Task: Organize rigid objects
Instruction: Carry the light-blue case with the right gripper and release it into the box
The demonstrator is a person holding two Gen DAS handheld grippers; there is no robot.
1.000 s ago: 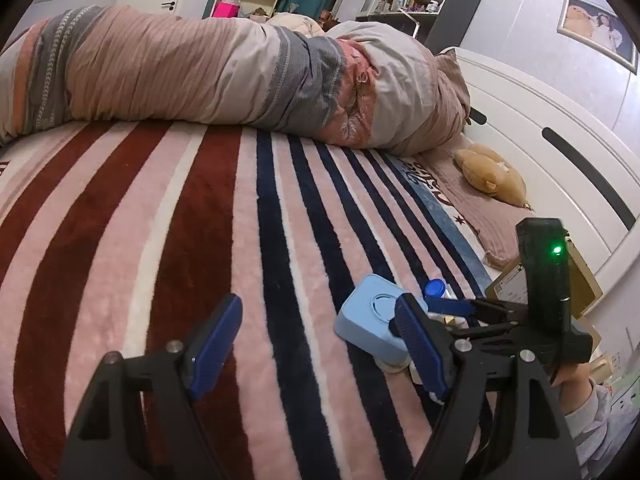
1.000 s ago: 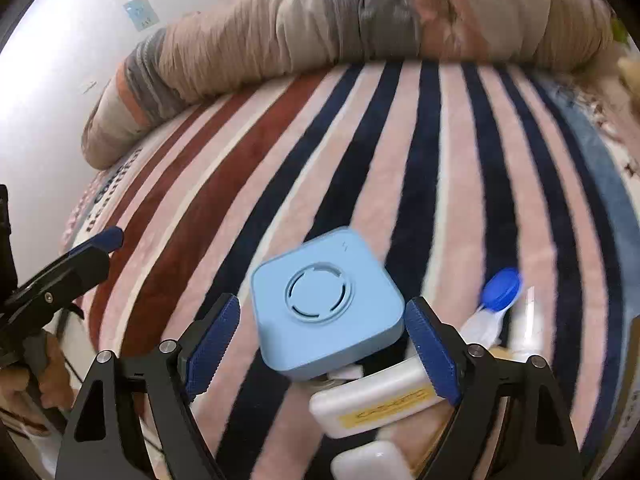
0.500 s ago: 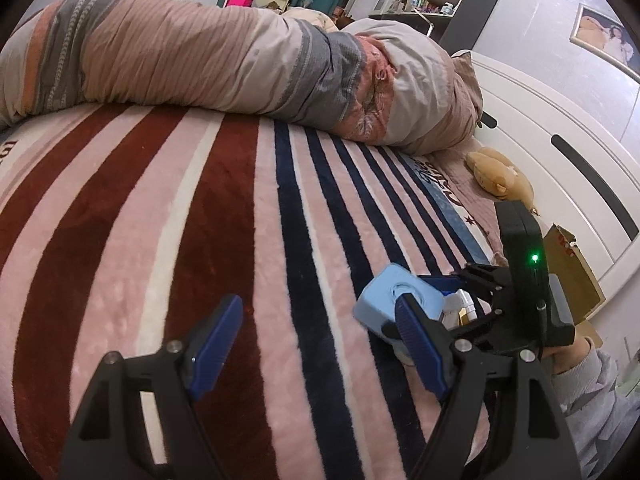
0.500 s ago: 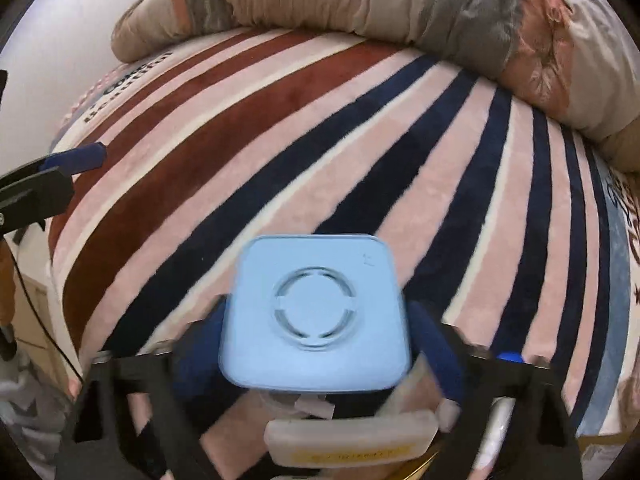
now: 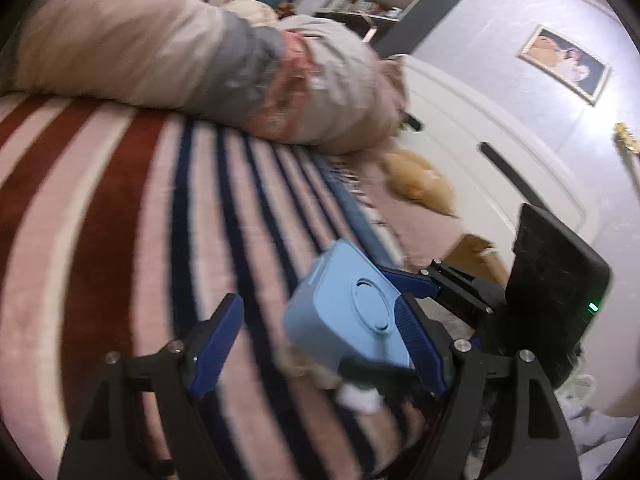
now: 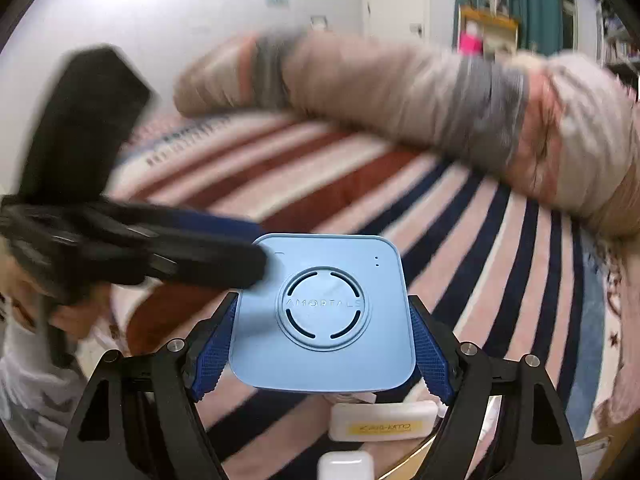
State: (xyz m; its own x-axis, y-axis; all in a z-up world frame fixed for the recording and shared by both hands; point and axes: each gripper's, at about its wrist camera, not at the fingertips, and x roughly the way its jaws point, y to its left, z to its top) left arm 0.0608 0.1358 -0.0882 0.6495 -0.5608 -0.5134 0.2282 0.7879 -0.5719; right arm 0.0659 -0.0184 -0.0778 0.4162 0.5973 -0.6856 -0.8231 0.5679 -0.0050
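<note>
Left wrist view: the left gripper (image 5: 320, 344) is spread wide with nothing in it. The pale blue square plastic box with rounded corners (image 5: 346, 318) sits tilted right against its right pad, but it's the right gripper (image 5: 404, 280) pinching it from the far side, probably so it can be carried off the pile. Under it all is a fuzzy striped blanket in red, pink and navy (image 5: 120, 208), with a rolled-up duvet (image 5: 192, 64) behind and a white headboard (image 5: 472, 152).

Right wrist view: the right gripper (image 6: 322, 340) is closed on the blue box (image 6: 324, 308), both pads flat on its sides and lifted clear of the blanket (image 6: 480, 240). A white flat case with a yellow label (image 6: 382, 420) lies below. The left gripper (image 6: 244, 252) pokes in blurry, touching the box's top left corner.
</note>
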